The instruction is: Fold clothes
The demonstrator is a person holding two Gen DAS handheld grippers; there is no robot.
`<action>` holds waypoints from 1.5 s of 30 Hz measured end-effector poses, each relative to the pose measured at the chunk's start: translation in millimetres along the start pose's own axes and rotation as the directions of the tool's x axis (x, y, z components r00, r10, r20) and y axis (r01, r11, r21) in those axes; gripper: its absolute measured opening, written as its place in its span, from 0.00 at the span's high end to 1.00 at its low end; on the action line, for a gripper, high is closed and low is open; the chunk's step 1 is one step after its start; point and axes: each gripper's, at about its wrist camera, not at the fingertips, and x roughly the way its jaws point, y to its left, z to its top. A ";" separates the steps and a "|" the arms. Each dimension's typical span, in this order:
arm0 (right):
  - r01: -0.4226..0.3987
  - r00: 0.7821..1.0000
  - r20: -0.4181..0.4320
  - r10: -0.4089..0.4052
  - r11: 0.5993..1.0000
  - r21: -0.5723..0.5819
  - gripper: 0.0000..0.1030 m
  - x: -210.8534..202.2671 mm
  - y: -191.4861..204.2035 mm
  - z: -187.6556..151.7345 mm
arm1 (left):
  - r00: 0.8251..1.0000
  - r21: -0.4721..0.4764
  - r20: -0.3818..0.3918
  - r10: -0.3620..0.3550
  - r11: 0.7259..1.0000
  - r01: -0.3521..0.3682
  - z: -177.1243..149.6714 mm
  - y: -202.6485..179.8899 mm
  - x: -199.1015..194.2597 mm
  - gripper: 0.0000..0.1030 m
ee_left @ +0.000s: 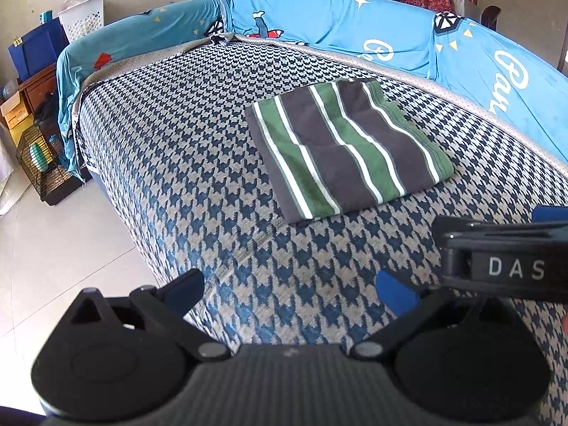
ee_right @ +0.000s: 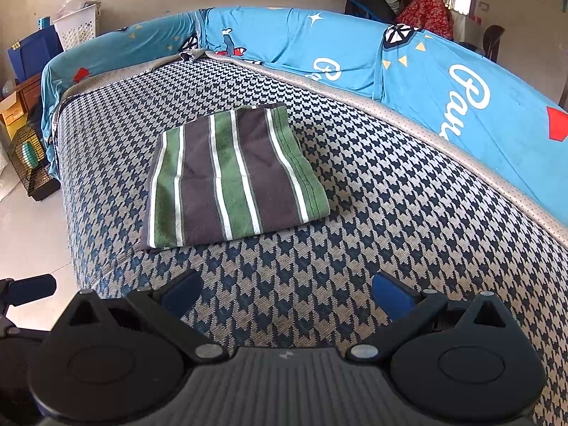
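A green, grey and white striped garment (ee_left: 349, 147) lies folded into a flat rectangle on the houndstooth seat (ee_left: 170, 149) of a sofa. In the right wrist view the same striped garment (ee_right: 230, 177) sits ahead and slightly left, on the seat (ee_right: 390, 213). My left gripper (ee_left: 290, 289) hovers open over the seat's front part, short of the garment, with nothing between its blue pads (ee_left: 397, 293). My right gripper (ee_right: 287, 291) is also open and empty, near the front edge. The right gripper's body (ee_left: 504, 255) shows at the right of the left wrist view.
Blue printed covers (ee_right: 355, 49) drape the sofa's backrest and left arm. Beyond the left arm stand a white basket (ee_left: 83, 17), a blue box (ee_left: 35, 48), cardboard boxes and a small wire cage (ee_left: 42, 163) on a pale tiled floor (ee_left: 53, 248). Piled clothes (ee_right: 422, 10) lie behind the backrest.
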 end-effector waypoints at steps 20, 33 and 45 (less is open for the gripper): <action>0.000 1.000 -0.019 0.000 1.000 0.002 0.00 7.6 5.3 3.0 | 0.998 -0.021 -0.066 -0.011 1.000 0.009 -3.6 2.7 6.5 0.00; 0.034 0.998 -0.055 -0.034 0.999 0.001 0.00 12.0 1.9 2.8 | 0.994 -0.014 -0.106 -0.038 0.999 0.036 -3.8 0.1 4.7 0.00; 0.086 0.995 -0.044 -0.087 0.995 -0.042 0.00 -0.1 9.2 5.8 | 0.995 -0.003 -0.082 -0.047 0.999 0.047 -4.9 -1.7 -5.1 0.00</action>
